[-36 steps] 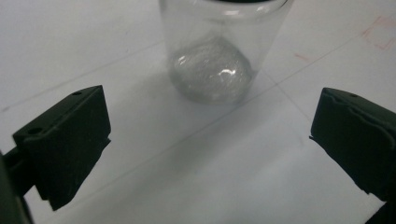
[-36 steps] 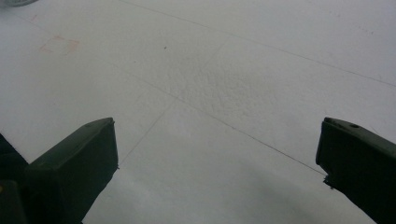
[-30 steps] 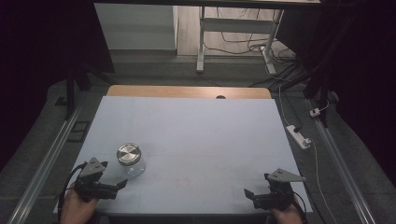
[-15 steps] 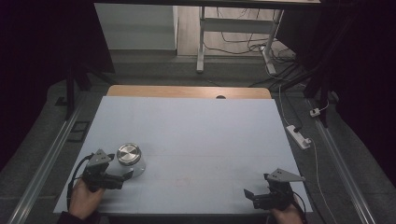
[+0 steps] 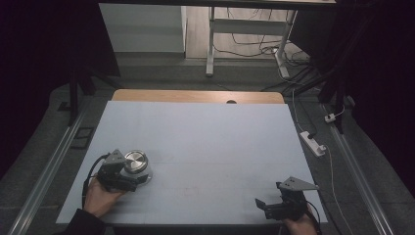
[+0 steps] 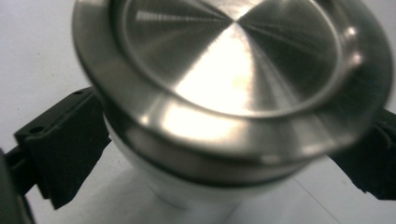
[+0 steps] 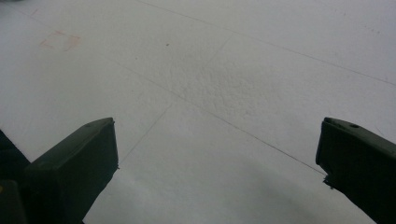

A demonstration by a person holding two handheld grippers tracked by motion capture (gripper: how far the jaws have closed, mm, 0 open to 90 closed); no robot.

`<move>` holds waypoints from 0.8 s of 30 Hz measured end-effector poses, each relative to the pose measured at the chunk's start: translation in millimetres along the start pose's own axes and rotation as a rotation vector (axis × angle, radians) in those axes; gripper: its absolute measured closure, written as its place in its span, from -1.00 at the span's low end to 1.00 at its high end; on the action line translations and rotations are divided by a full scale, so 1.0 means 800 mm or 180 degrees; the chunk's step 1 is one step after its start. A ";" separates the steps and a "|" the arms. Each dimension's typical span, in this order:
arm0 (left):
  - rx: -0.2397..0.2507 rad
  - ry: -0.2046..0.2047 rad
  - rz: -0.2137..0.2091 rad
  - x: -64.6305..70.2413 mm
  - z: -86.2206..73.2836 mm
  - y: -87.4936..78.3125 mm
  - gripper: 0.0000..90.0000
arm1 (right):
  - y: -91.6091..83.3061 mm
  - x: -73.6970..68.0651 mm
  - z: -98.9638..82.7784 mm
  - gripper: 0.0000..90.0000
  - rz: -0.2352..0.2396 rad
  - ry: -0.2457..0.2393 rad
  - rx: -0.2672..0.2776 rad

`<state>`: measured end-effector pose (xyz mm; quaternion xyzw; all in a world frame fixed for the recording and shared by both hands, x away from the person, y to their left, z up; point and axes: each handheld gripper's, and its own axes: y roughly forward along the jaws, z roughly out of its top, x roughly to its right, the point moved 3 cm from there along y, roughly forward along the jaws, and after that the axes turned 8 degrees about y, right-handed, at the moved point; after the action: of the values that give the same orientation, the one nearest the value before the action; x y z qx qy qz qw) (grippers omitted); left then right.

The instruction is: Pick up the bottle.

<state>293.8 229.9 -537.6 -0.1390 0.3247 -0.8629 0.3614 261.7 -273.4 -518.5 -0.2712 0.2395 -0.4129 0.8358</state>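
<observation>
A small clear jar with a brushed-metal lid [image 5: 135, 160] stands upright on the white table [image 5: 210, 137], near its front left. My left gripper [image 5: 133, 175] is at the jar from the left, held by a hand. In the left gripper view the jar [image 6: 224, 93] sits between the two black jaws, which stand wide on either side of its body; the left gripper [image 6: 222, 149] is open around it. My right gripper [image 5: 264, 206] rests at the front right edge, open, with bare table between its jaws [image 7: 219, 154].
A strip of bare wood [image 5: 195, 96] shows at the table's far edge. On the floor to the right lies a white power strip [image 5: 313, 143] with cables. A metal rail [image 5: 44, 176] runs along the floor on the left.
My left gripper has moved forward and right from the front left corner up to the jar, which now sits between its jaws. The right gripper has stayed put.
</observation>
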 end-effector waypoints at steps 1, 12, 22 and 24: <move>-0.0011 0.0021 0.0021 0.000 0.001 0.001 -0.96 | 0.000 0.000 0.000 -1.00 0.0000 -0.0001 0.0000; -0.0007 0.0148 0.0071 -0.001 0.004 0.002 -0.66 | 0.000 0.000 0.000 -1.00 -0.0001 -0.0004 -0.0004; -0.0106 0.0191 0.0130 0.002 0.010 0.002 -0.65 | 0.000 0.000 0.000 -1.00 0.0001 -0.0005 0.0004; -0.0120 0.0233 0.0145 0.003 0.013 0.002 -0.65 | 0.000 0.000 0.000 -1.00 0.0002 -0.0002 0.0007</move>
<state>297.8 222.5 -530.6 -0.1067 0.3570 -0.8527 0.3660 261.7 -273.4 -518.3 -0.2704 0.2389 -0.4128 0.8363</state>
